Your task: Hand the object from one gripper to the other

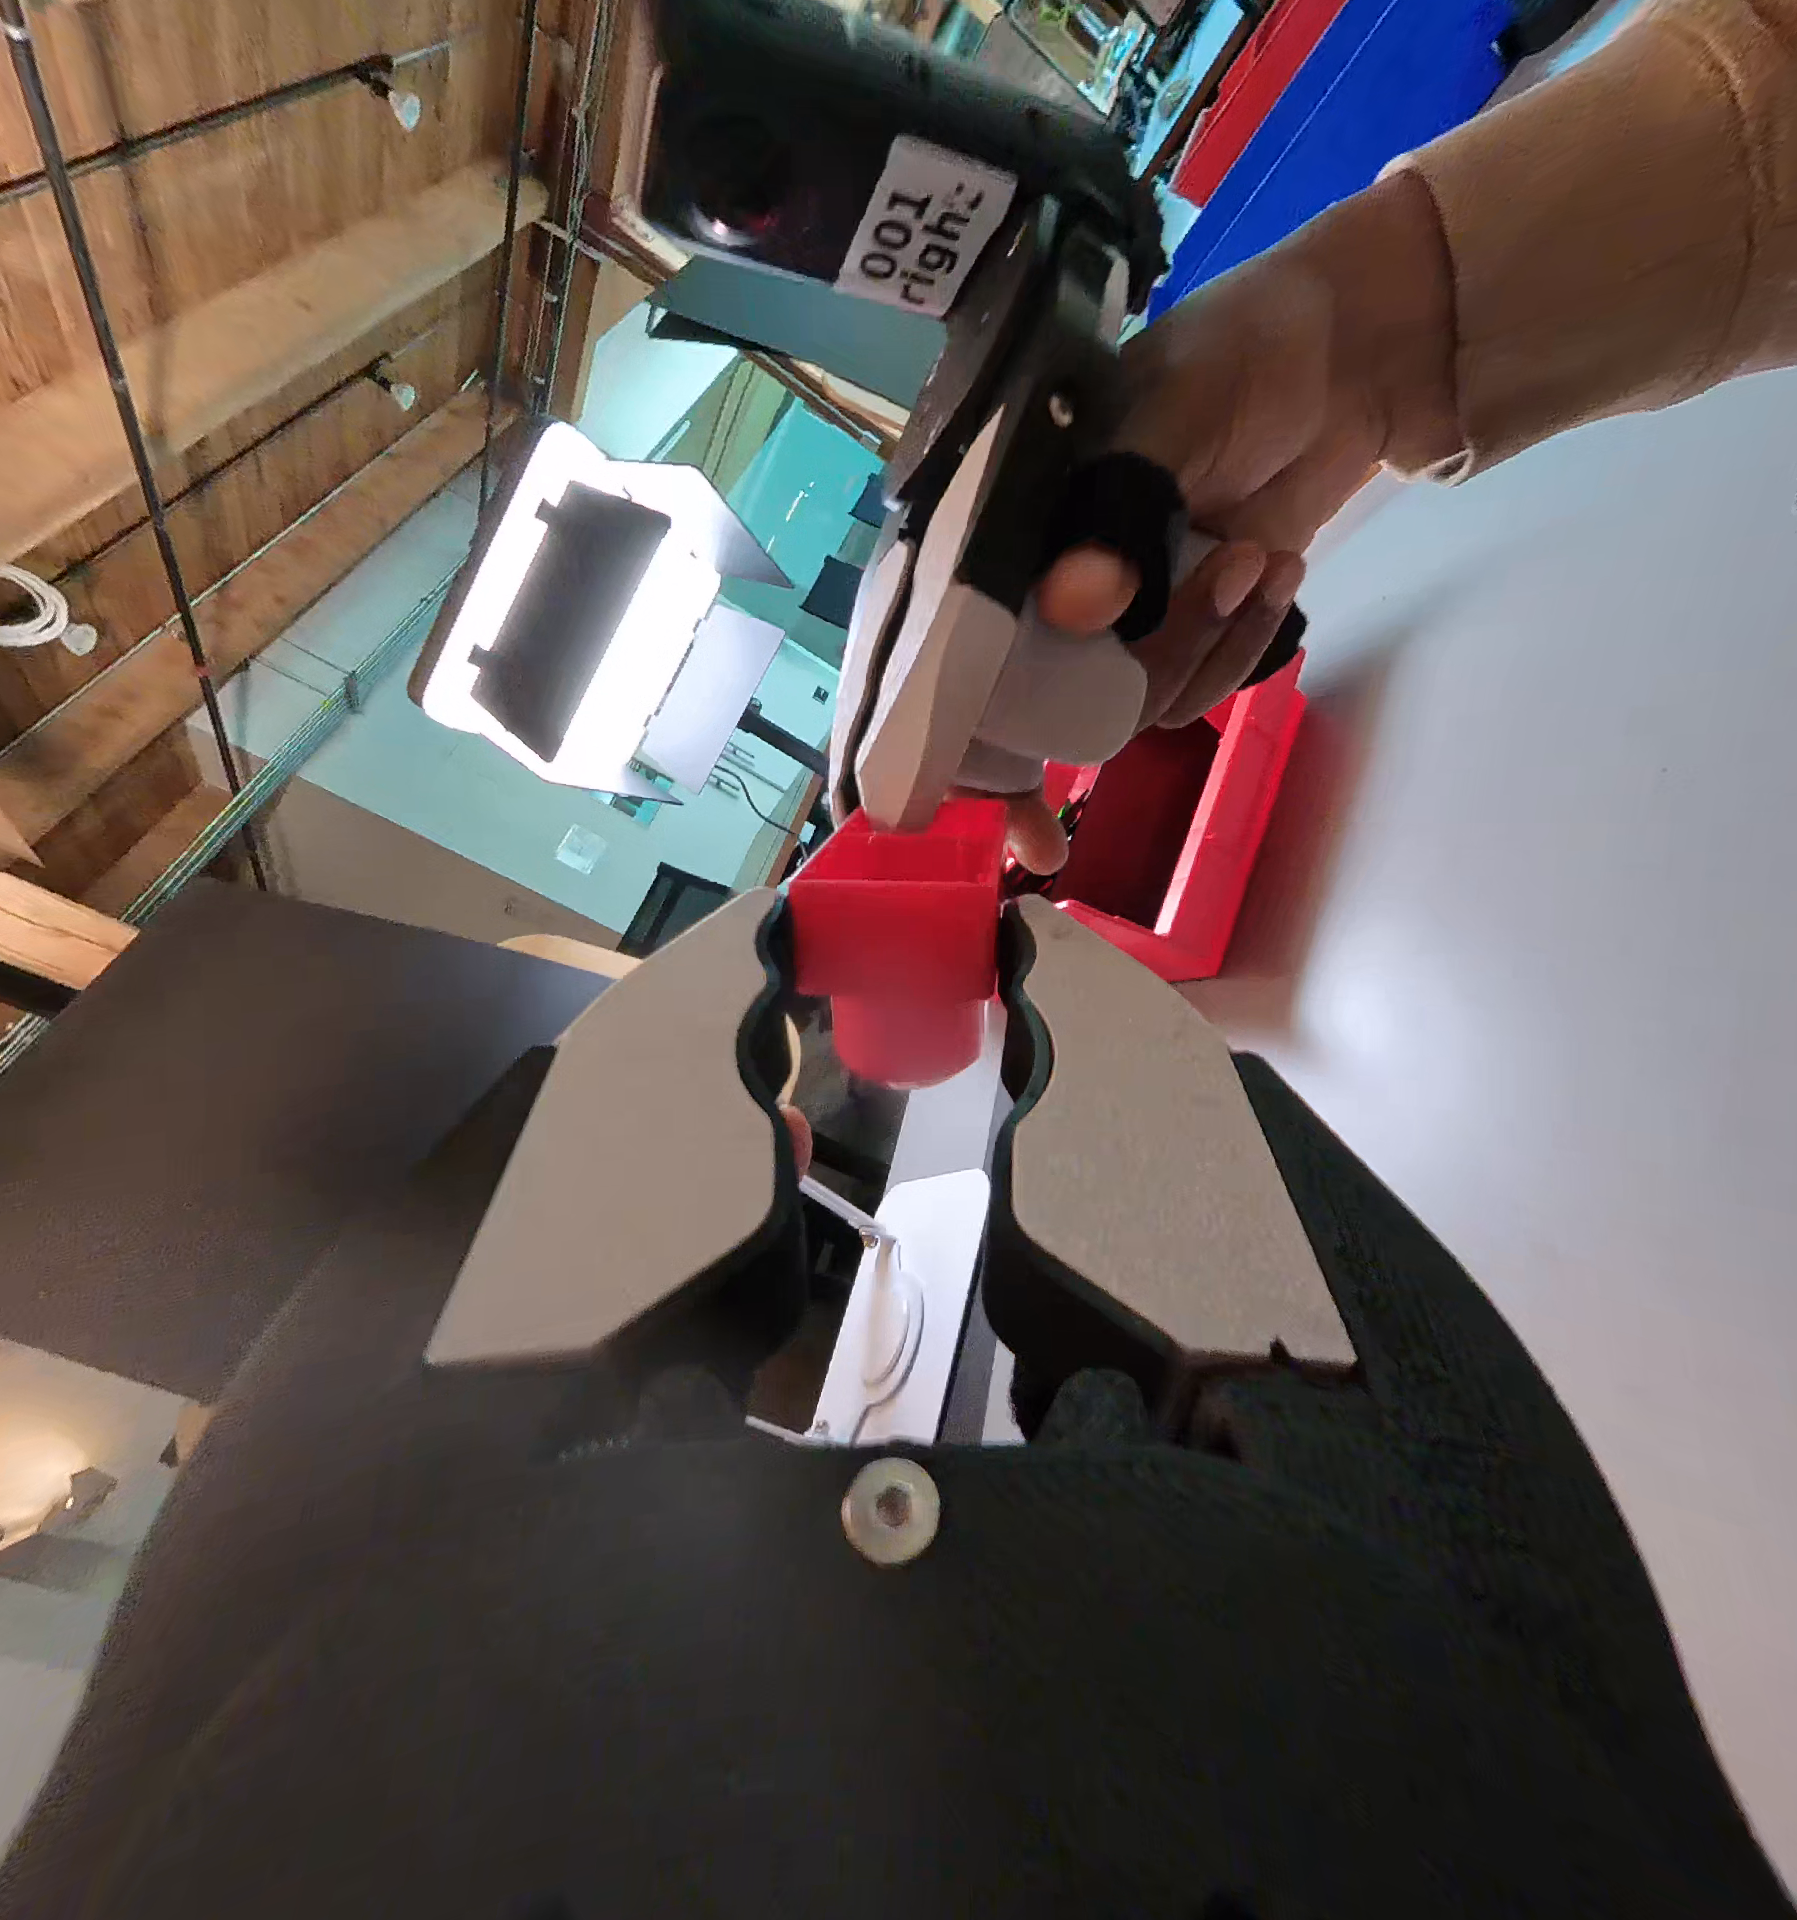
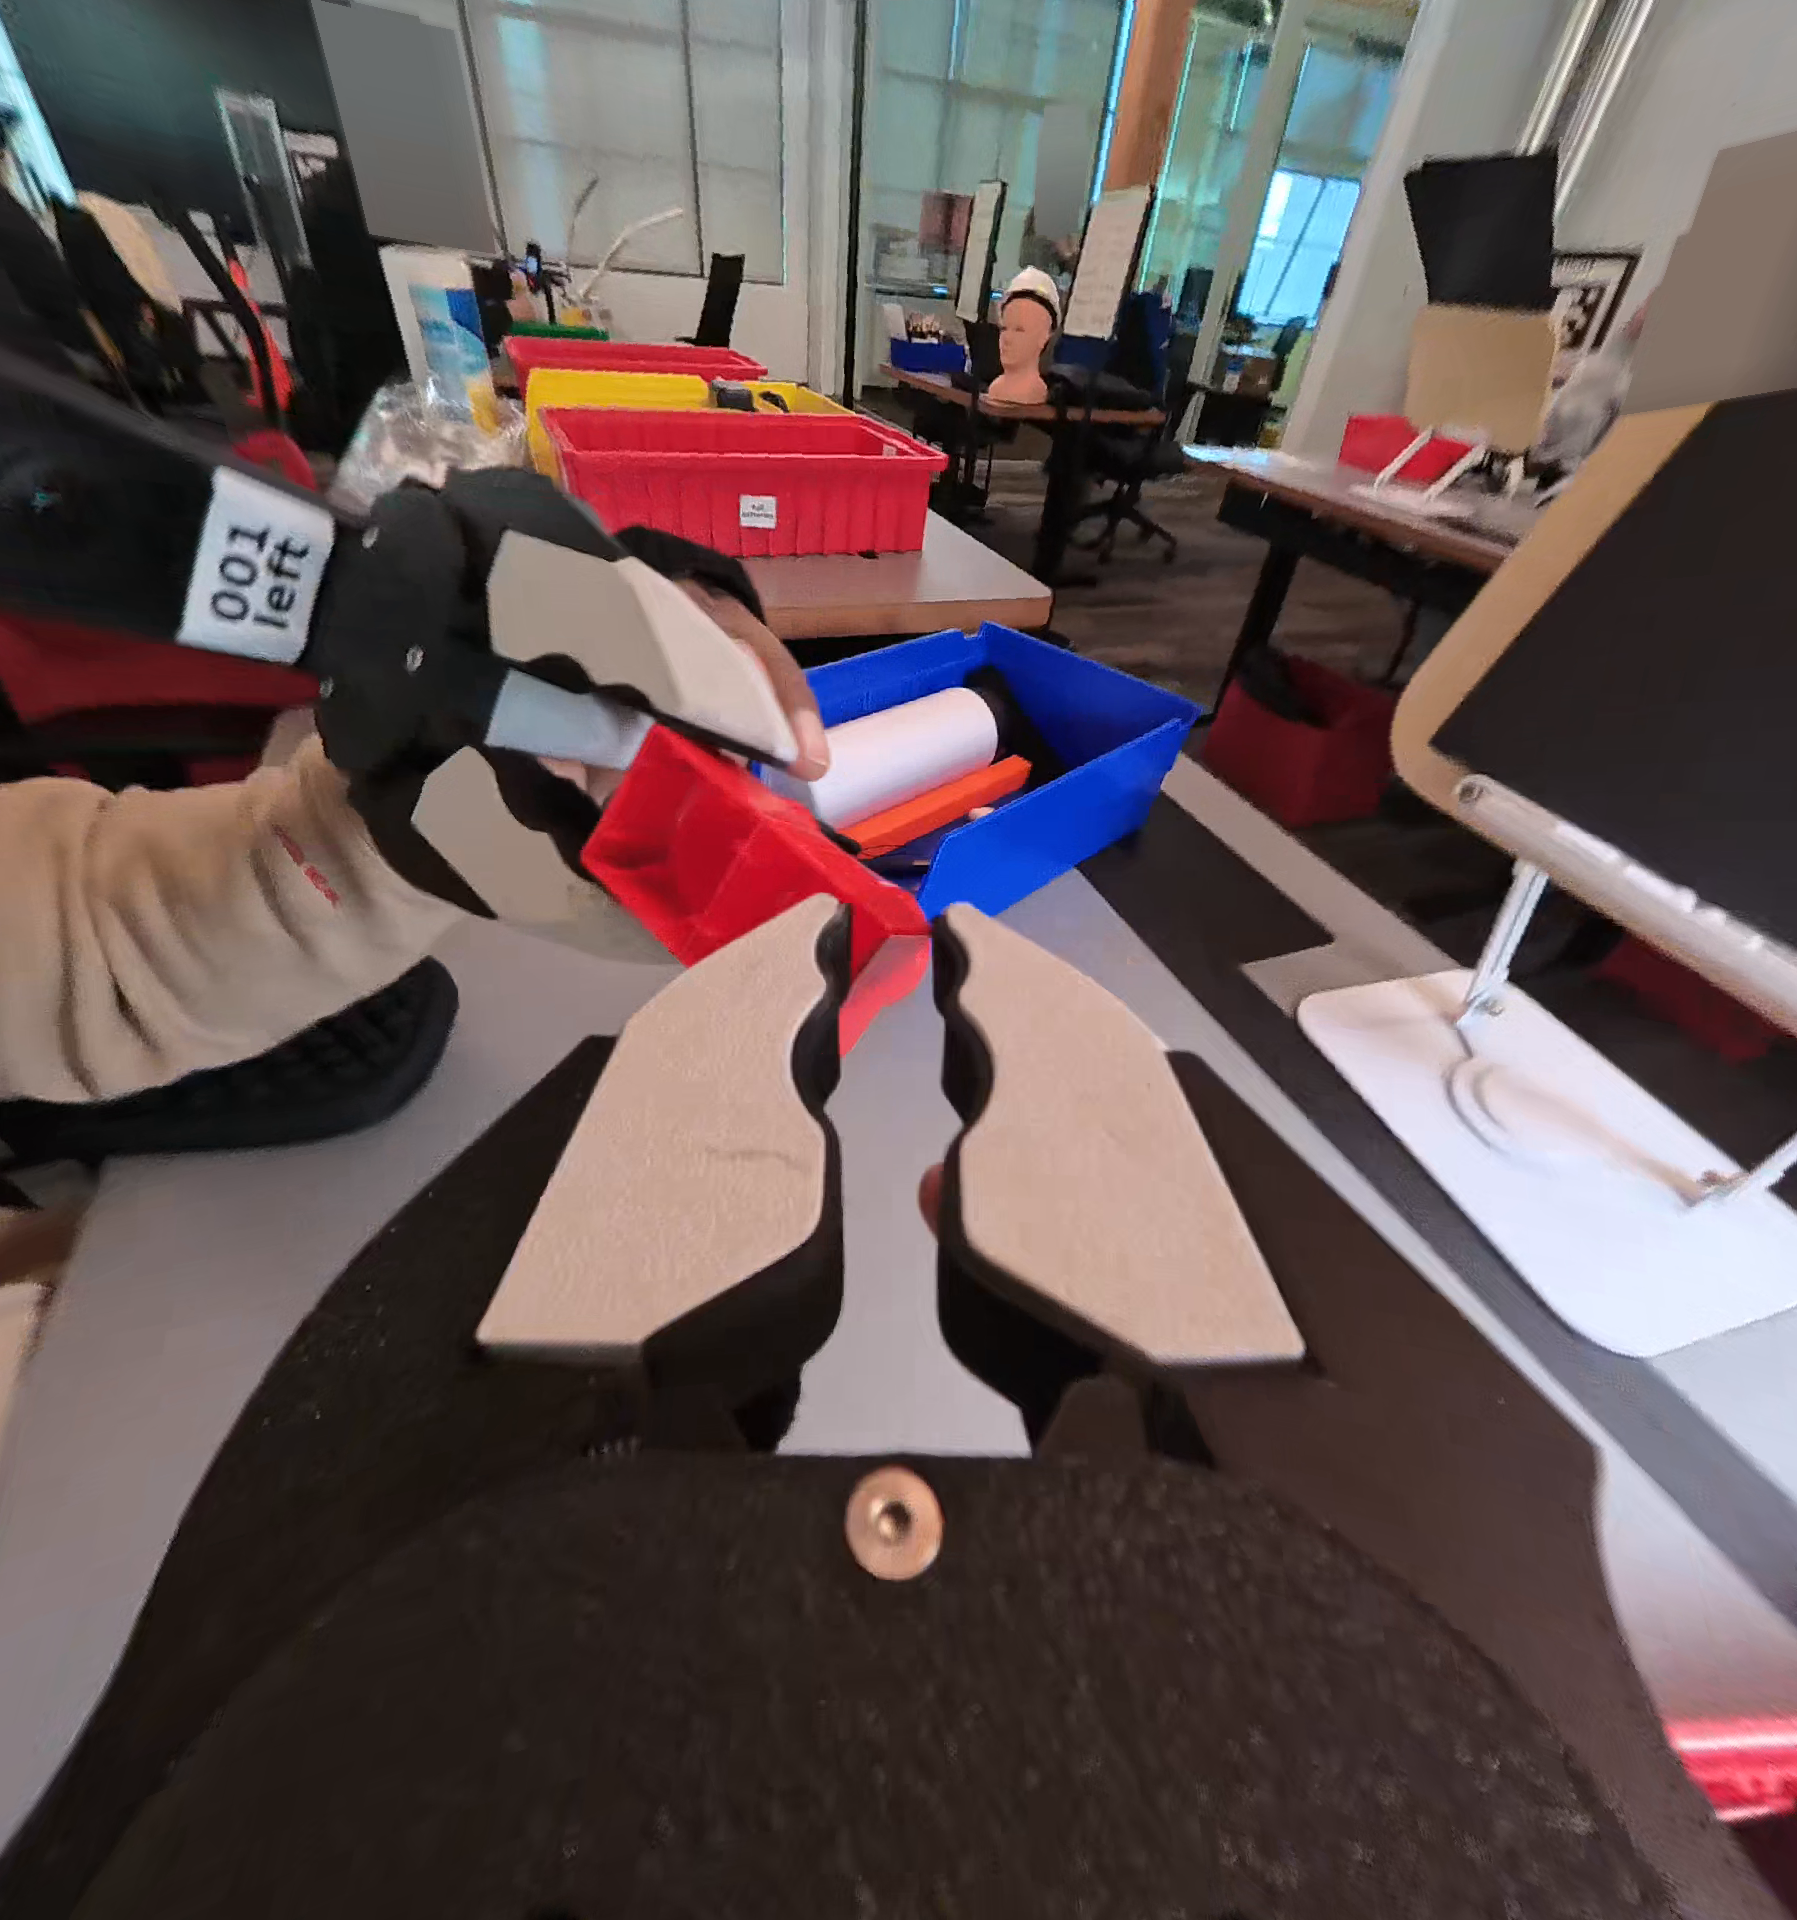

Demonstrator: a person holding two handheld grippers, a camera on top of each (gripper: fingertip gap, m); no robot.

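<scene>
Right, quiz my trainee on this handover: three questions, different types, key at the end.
1. True or false: only one tool touches the red part.
2. Which bin holds the white roll? A red bin, B blue bin, C yellow bin.
3. Fill in: the right tool pinches the part by its ___.

Key: 1 false, both tools are on it; 2 B; 3 rim.
</scene>
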